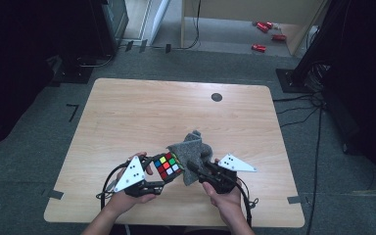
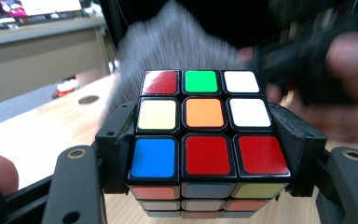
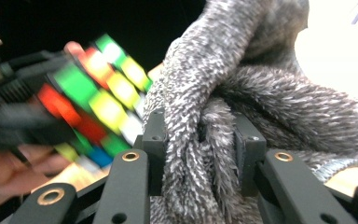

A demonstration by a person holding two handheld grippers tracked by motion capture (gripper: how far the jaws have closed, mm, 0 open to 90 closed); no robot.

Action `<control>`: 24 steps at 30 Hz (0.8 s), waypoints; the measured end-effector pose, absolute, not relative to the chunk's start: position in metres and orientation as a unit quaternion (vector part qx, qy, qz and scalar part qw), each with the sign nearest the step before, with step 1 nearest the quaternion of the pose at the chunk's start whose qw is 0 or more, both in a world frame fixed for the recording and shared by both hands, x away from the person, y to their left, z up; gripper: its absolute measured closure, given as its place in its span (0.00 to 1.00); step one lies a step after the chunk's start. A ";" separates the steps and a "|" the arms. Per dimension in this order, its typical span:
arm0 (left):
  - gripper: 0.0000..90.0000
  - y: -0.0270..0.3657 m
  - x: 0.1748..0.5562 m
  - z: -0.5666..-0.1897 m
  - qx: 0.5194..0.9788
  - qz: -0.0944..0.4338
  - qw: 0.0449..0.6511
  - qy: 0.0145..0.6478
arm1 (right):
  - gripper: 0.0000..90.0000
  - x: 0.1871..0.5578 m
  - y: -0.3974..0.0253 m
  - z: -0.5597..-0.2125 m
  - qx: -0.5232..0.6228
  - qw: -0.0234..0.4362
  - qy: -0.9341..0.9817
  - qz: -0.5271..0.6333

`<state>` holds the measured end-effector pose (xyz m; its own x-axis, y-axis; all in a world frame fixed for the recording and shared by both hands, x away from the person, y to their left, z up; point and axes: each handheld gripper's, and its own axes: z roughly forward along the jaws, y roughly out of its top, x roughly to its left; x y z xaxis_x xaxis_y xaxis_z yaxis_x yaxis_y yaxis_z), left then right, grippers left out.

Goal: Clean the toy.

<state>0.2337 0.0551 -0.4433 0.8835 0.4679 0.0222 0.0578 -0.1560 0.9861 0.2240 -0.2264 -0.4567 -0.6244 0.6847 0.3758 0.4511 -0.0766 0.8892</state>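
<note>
Multicoloured puzzle cube (image 2: 204,126), scrambled stickers, beside fuzzy grey cloth (image 3: 242,102)

This looks like a lab or recording room rather than a home. A plain light wooden table (image 1: 176,117) with a round cable grommet (image 1: 217,97) stands alone on grey carpet (image 1: 29,171), and strips of dark tape (image 1: 71,111) mark the floor around its corners. Black stands and equipment racks (image 1: 103,24) crowd the edges, with loose cables (image 1: 318,127) trailing across the carpet at the right. Beyond the table a pale wooden desk or partition (image 1: 254,14) shelters a few red objects (image 1: 264,27) on the floor. The left gripper view shows a long grey desk (image 2: 42,60) with monitors (image 2: 37,7) on it.
</note>
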 end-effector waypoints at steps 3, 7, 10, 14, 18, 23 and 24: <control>0.38 0.061 0.237 -0.442 0.721 0.156 0.645 0.200 | 0.73 0.225 -0.224 -0.461 0.417 0.073 0.672 0.608; 0.38 0.064 0.239 -0.443 0.704 0.141 0.660 0.222 | 0.73 0.220 -0.207 -0.464 0.383 0.062 0.691 0.610; 0.38 0.065 0.241 -0.443 0.697 0.128 0.666 0.233 | 0.73 0.217 -0.196 -0.471 0.357 0.044 0.705 0.611; 0.38 0.065 0.243 -0.443 0.700 0.118 0.662 0.239 | 0.73 0.208 -0.178 -0.474 0.310 0.067 0.744 0.588; 0.38 0.068 0.245 -0.442 0.696 0.115 0.665 0.245 | 0.72 0.205 -0.177 -0.471 0.296 0.109 0.754 0.575; 0.38 0.067 0.245 -0.442 0.696 0.110 0.667 0.244 | 0.72 0.208 -0.196 -0.464 0.330 0.160 0.714 0.596; 0.38 0.066 0.244 -0.442 0.697 0.113 0.665 0.241 | 0.72 0.206 -0.194 -0.464 0.320 0.169 0.720 0.592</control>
<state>0.2441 0.0664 -0.4421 0.8580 0.4872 -0.1626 0.1853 0.0017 0.9827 0.2061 -0.1938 -0.4644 -0.7383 0.6608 0.1353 0.2613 0.0952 0.9606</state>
